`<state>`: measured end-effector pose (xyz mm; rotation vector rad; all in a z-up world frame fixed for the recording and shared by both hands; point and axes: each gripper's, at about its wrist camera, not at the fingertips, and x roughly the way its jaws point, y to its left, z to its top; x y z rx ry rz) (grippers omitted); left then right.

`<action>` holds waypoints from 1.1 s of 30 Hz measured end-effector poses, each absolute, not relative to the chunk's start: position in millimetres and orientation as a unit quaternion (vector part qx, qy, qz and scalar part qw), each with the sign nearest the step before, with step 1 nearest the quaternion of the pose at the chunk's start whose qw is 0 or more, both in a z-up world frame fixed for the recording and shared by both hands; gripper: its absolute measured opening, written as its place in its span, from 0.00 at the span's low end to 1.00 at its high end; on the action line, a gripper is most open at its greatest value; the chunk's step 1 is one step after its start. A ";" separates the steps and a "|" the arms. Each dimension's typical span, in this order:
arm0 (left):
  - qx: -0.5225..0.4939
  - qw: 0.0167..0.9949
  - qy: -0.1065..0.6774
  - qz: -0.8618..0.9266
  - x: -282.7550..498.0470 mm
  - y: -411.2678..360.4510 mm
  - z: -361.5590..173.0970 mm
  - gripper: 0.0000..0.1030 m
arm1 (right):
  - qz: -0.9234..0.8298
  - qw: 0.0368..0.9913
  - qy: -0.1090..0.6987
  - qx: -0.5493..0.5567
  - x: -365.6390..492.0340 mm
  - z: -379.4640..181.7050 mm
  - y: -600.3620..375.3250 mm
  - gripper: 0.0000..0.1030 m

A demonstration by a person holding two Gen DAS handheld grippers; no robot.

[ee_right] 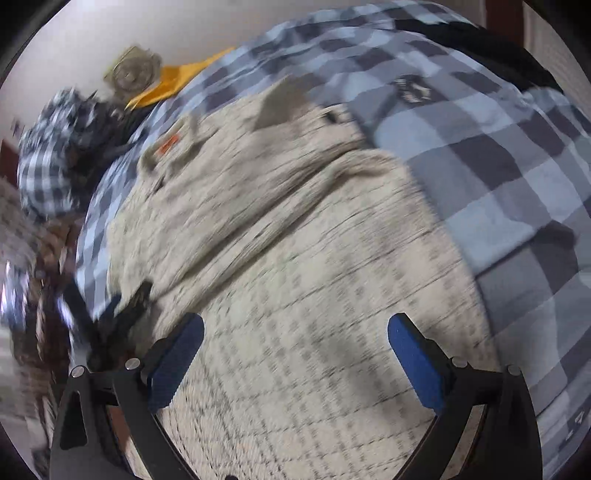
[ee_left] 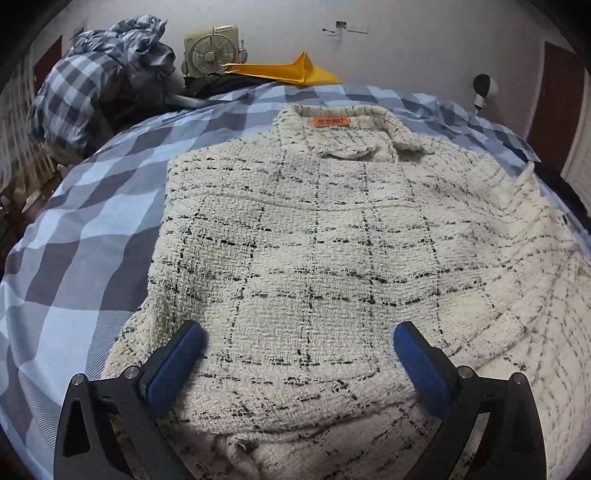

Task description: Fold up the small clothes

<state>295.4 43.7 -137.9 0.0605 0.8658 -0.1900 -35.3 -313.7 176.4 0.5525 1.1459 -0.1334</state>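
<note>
One cream woven jacket with thin black check lines (ee_left: 314, 240) lies spread on the blue-and-grey checked bedsheet (ee_left: 74, 240), directly beneath and ahead of both pairs of fingers. The left gripper (ee_left: 297, 343) is spread wide, holding nothing. The right gripper (ee_right: 295, 336) likewise gapes empty over the blurred cloth. One orange collar label (ee_left: 330, 121) sits far ahead.

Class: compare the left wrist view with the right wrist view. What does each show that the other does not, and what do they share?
Only the left wrist view shows the wall bracket, a round grey object by the wall, and the left hand-held gripper, open. Only the right wrist view, which is blurred, shows a dark patch on the bedcover and the right hand-held gripper, open. Both show the jacket with its orange label, the checked bedcover, the fan and the yellow sheet.
</note>
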 end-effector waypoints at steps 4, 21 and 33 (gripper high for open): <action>-0.008 0.910 0.398 -0.112 291.4 57.0 -135.9 1.00 | -0.079 0.792 0.535 0.285 -26.5 175.6 -339.9 0.95; -0.029 0.885 0.447 -0.128 297.3 61.1 -118.8 1.00 | -0.086 0.770 0.609 0.168 114.7 119.8 -355.4 0.24; 0.017 0.882 0.466 -0.059 143.1 62.7 29.5 1.00 | -0.055 0.792 0.567 0.222 51.4 196.6 -372.7 0.23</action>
